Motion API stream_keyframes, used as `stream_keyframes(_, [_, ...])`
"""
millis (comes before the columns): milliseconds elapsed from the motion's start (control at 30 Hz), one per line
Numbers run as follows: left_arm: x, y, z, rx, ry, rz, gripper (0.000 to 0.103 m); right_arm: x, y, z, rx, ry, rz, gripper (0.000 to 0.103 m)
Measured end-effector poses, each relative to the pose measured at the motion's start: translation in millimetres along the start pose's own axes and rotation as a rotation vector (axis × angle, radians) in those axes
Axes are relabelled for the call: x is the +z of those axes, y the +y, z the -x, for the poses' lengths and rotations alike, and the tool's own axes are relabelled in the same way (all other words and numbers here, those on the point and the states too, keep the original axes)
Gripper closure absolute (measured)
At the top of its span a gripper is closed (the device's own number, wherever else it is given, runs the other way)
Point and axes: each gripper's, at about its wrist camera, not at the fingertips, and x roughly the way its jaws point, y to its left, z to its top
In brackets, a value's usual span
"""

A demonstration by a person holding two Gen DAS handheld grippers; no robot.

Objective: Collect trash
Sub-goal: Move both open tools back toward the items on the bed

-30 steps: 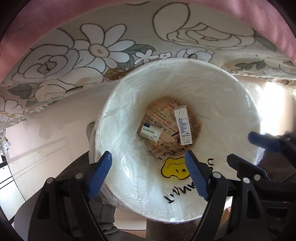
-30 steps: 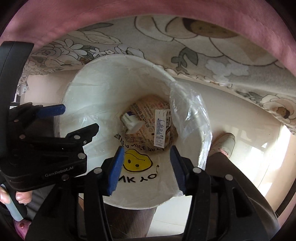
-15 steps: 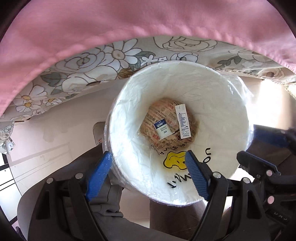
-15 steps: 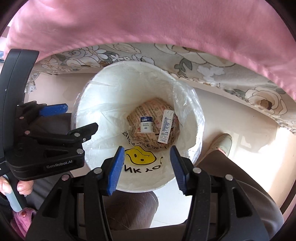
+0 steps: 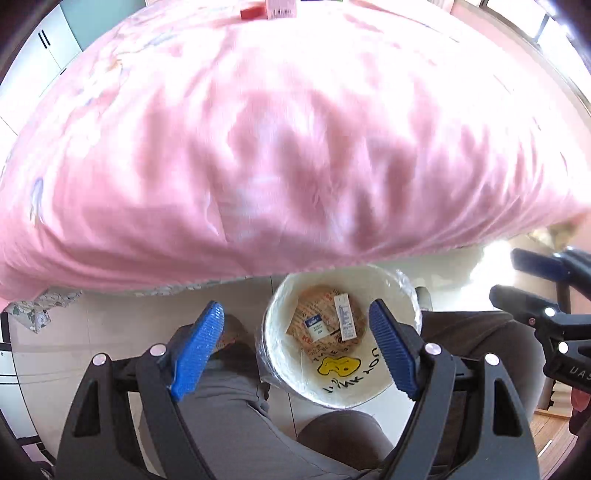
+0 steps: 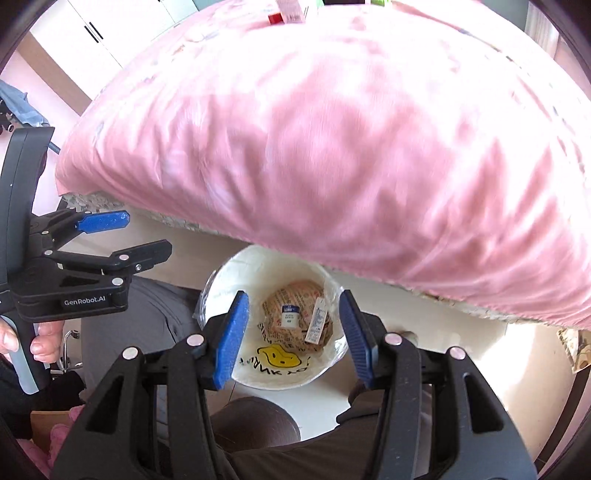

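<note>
- A bed under a pink blanket (image 5: 295, 140) fills the upper view.
- A floral sheet (image 5: 33, 306) hangs below it.
- Pale tiled floor (image 5: 110, 317) catches bright sunlight.
- White cabinet doors (image 6: 92, 33) stand behind.

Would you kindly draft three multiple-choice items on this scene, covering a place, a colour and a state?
1. Where does the small blue-capped bottle lie?
A. on the pink bedspread
B. inside the white trash bin
C. between the left tongs

2. What colour is the smiley face on the bin liner?
A. yellow
B. green
C. red

3. What state are the right tongs in?
A. shut on the bottle
B. shut on the liner
C. open, holding nothing

Answers: B, the bottle rests at the bottom of the bin beside a flat white carton; A, the face is plainly yellow; C, the blue pads stand apart with only the bin visible between them.
</note>
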Motion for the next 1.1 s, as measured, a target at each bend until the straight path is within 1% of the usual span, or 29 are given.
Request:
stream_keyframes(133, [37, -1, 47, -0.002, -0.106, 0.008, 0.02, 38, 2, 53, -0.043, -0.103, 0.032, 0.051])
stream_keyframes(267, [71, -2, 87, -0.007, -0.19, 0.004, 0.02, 75, 6, 97, -0.065, -0.192, 0.065, 0.051])
stream_keyframes(400, [101, -6, 110, -0.002, -0.254, 0.004, 0.02, 107, 7, 134, -0.09, -0.266, 0.097, 0.048])
stream_keyframes(500, [122, -4, 126, 0.007, -0.287, 0.005, 0.02, 132, 9, 155, -0.114, -0.307, 0.12, 0.048])
stream_keyframes(600, [141, -6, 136, 0.012, -0.305, 0.004, 0.02, 154, 14, 170, -0.141, -0.346, 0.15, 0.048])
stream_keyframes(767, [169, -11, 134, 0.059, -0.299, -0.018, 0.02, 192, 17, 184, -0.186, -0.376, 0.196, 0.048])
stream_keyframes(933, [201, -13, 121, 0.073, -0.284, -0.001, 0.02, 232, 9, 182, -0.203, -0.371, 0.204, 0.048])
stream_keyframes(1100, [239, -14, 99, 0.085, -0.254, 0.019, 0.02, 275, -15, 161, -0.199, -0.327, 0.164, 0.048])
